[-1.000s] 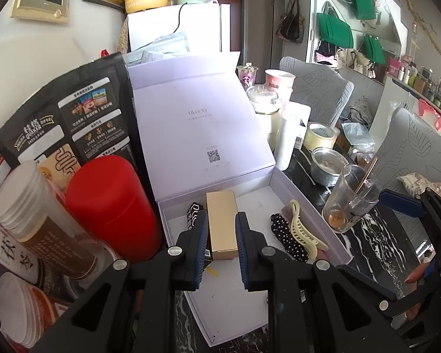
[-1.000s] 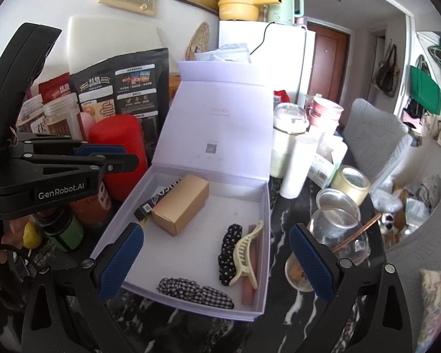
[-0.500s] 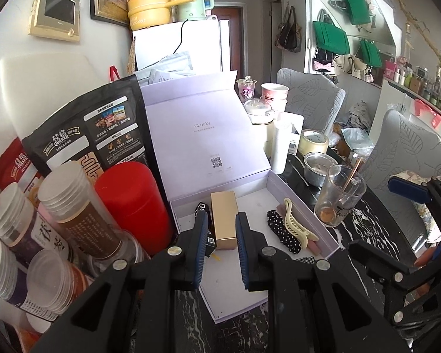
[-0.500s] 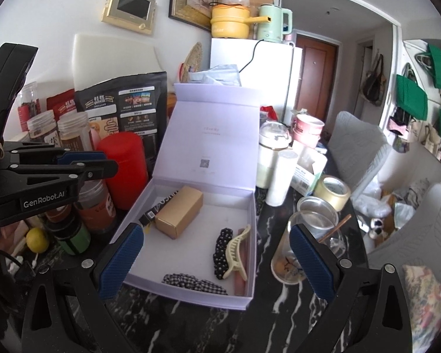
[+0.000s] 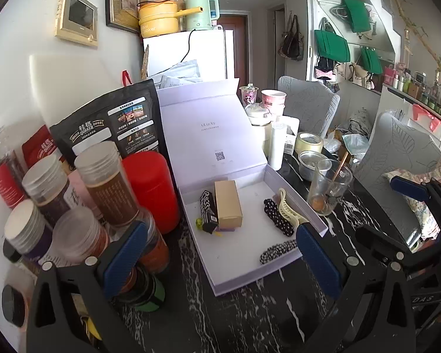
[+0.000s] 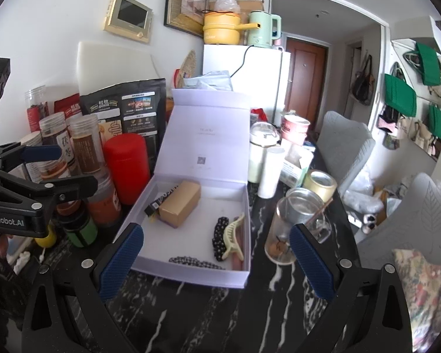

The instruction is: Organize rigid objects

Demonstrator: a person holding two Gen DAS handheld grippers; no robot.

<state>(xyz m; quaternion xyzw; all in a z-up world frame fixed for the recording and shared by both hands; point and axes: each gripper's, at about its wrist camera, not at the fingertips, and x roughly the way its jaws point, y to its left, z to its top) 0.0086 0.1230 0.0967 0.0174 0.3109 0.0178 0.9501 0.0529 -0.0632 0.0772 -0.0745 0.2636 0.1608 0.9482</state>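
On the far left stand the clear jars [image 5: 105, 182], at least five that I can count, then one red canister [image 5: 150, 188]. Next comes the left gripper [image 5: 217, 253], whose jaws have just been opening and now stand wide apart with nothing between them. Straight ahead of it and a little below lies the open white box [image 5: 238, 276], well short of its fingertips. Inside, one gold carton [image 5: 227, 203] lies with its long axis running away from this gripper, one black tube [image 5: 207, 210] touching its left side. Further right in the box lie one dotted black clip [image 5: 276, 216], one cream claw clip [image 5: 288, 209] and one checked hair band [image 5: 277, 251]. The right gripper [image 6: 216, 250] is also spread wide and empty, facing the box's near wall. I judge the left hand nearer the carton, the right nearer the clips
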